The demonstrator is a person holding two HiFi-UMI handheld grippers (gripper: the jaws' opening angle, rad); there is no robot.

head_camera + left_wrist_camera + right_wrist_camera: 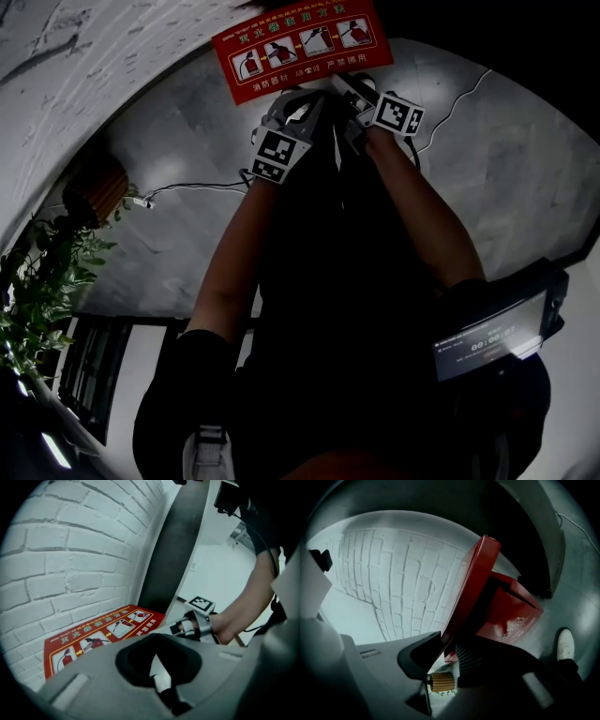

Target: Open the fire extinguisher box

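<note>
The red fire extinguisher box [511,616] stands against a white brick wall. Its lid [471,588] is tilted up off the body and carries a picture label [300,42]. In the right gripper view the lid's lower edge sits between the jaws of my right gripper [450,651], and a ribbed pad [468,660] presses on it. My left gripper [305,103] is at the lid's near edge beside the right gripper [352,89]. In the left gripper view the jaws of the left gripper [159,639] meet with no gap, facing the lid [93,639].
The brick wall [70,550] rises behind the box. A cable [187,187] runs over the grey floor at the left. A potted plant [37,281] stands at the far left. A white shoe [566,644] is near the box, and a screen device [492,337] hangs at the person's right.
</note>
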